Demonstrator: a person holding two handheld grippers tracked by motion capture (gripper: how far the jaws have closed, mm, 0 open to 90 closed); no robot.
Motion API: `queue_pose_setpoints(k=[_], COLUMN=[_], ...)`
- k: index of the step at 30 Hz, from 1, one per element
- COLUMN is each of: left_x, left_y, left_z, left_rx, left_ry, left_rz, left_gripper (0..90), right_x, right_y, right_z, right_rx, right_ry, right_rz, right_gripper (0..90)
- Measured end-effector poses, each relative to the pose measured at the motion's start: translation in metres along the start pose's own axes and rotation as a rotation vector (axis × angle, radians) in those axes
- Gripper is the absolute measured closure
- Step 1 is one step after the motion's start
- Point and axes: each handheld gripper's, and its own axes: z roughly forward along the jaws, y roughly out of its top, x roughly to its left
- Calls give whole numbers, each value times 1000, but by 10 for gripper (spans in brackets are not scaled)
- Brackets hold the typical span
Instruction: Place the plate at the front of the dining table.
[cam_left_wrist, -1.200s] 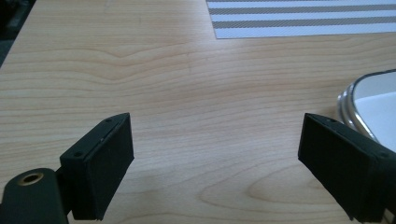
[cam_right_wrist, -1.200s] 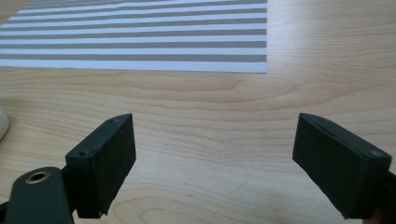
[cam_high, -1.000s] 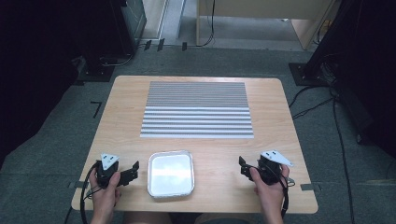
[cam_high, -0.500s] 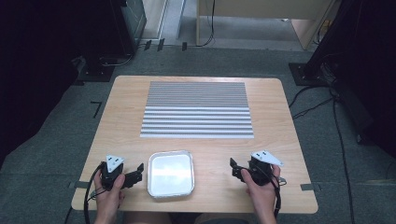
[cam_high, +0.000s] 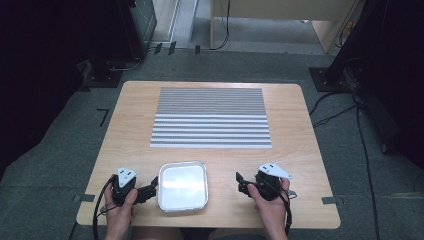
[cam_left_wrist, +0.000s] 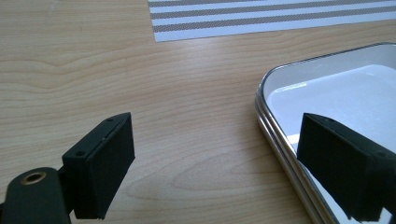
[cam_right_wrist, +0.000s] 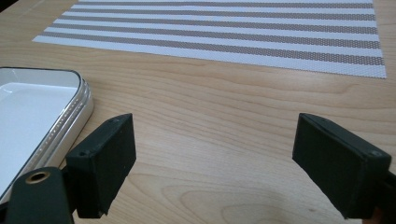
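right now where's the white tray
In the high view, the white tray sits at the table's near edge between the left gripper and right gripper.

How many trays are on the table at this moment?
1. A single white metal-rimmed tray sits at the near edge of the table, between the left gripper and the right gripper, in front of the striped placemat. Nothing appears hidden.

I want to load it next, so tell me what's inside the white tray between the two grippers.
The white tray looks empty: its bare glossy floor shows from above. In the left gripper view one jaw covers a small corner of the floor.
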Motion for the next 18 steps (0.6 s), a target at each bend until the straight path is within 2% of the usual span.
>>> queue_pose_setpoints(k=[18], left_x=[-15], left_y=[-1], left_z=[-2], left_rx=[0], left_ry=[-45], left_rz=[27], left_gripper=[118], right_x=[25], right_y=[-3], right_z=[10], right_rx=[11], right_ry=[45], right_rz=[-12], right_gripper=[134])
